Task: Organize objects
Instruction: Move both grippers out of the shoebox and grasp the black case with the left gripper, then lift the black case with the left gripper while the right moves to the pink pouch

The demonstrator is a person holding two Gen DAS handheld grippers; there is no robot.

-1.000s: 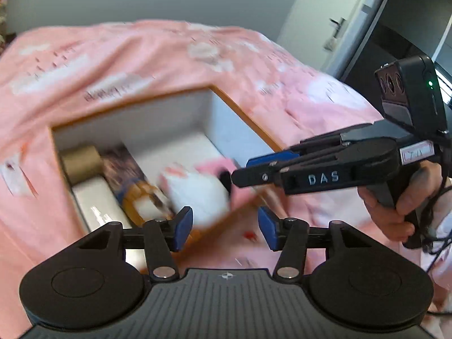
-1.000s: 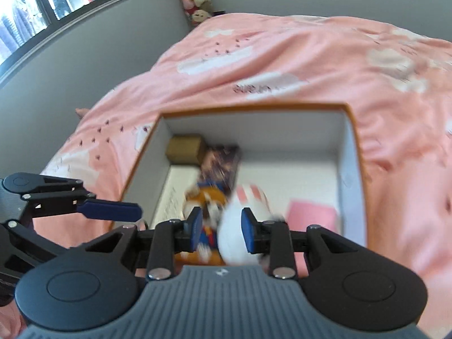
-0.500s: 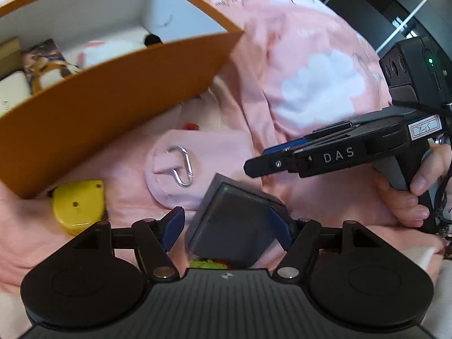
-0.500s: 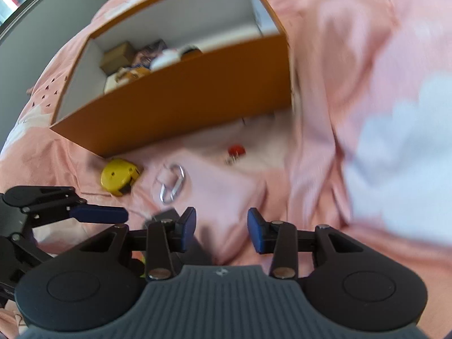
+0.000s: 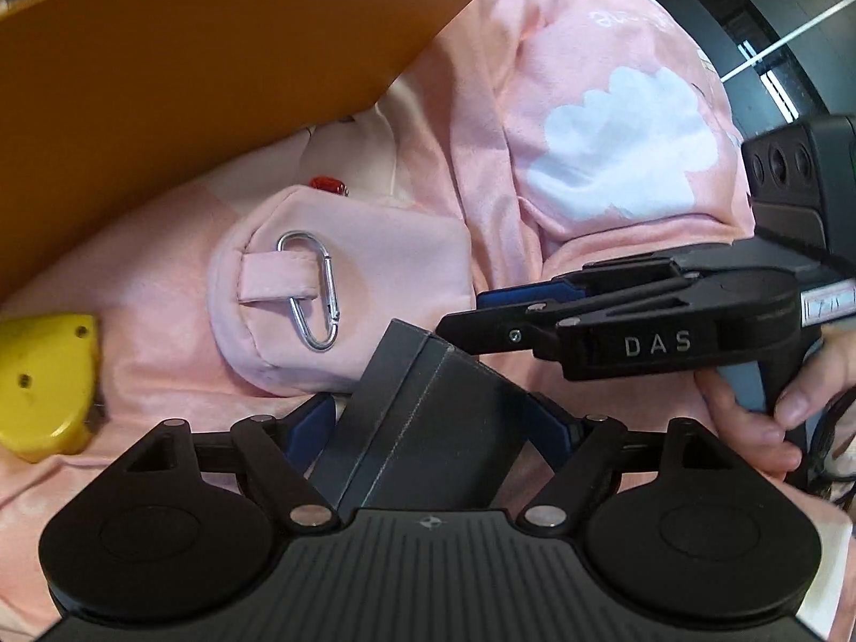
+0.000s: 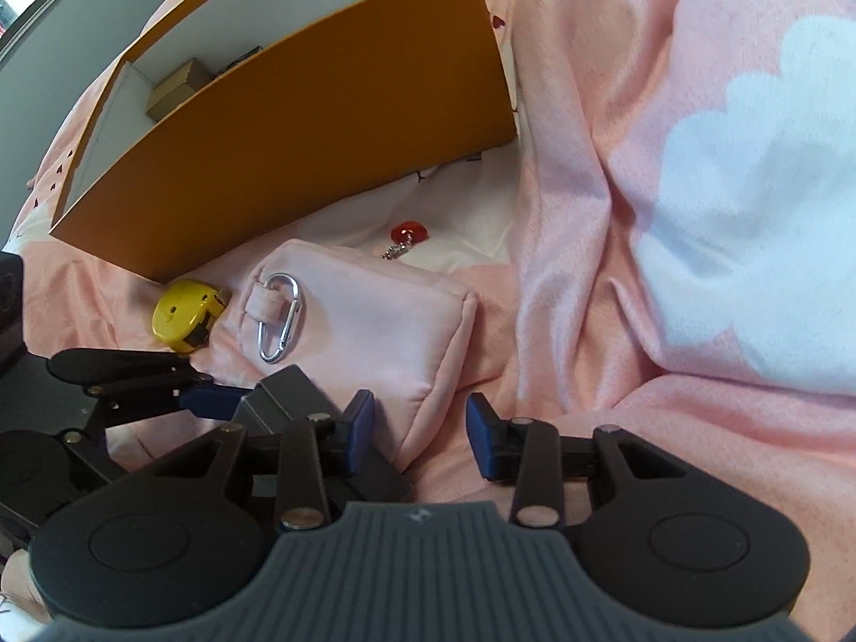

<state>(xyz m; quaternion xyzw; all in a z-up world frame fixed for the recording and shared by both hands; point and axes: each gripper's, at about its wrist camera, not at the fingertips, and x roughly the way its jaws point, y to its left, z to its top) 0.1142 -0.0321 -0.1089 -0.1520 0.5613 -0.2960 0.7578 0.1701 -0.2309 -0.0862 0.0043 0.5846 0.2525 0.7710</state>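
Observation:
A dark grey box [image 5: 428, 444] lies on the pink bedspread between the jaws of my left gripper [image 5: 433, 428]. The jaws are opening, and the blue pads stand just off its sides. A pink pouch [image 6: 374, 310] with a silver carabiner [image 6: 278, 321] lies in front of the orange box [image 6: 321, 123]. My right gripper [image 6: 420, 433] hovers over the pouch's near corner. Its jaws are closing, and the pads do not press the fabric. In the left wrist view the right gripper [image 5: 481, 310] points left over the grey box, a hand on its handle.
A yellow tape measure [image 6: 182, 315] lies left of the pouch, by the orange box's front wall. A red charm on a chain [image 6: 407, 232] sits behind the pouch. A small brown carton [image 6: 176, 88] shows inside the box. Folded pink bedspread [image 6: 695, 160] rises to the right.
Both grippers dropped from above the orange box's opening to the bedspread in front of it. The left jaws spread wide around the dark grey box. The right gripper came in over the pouch.

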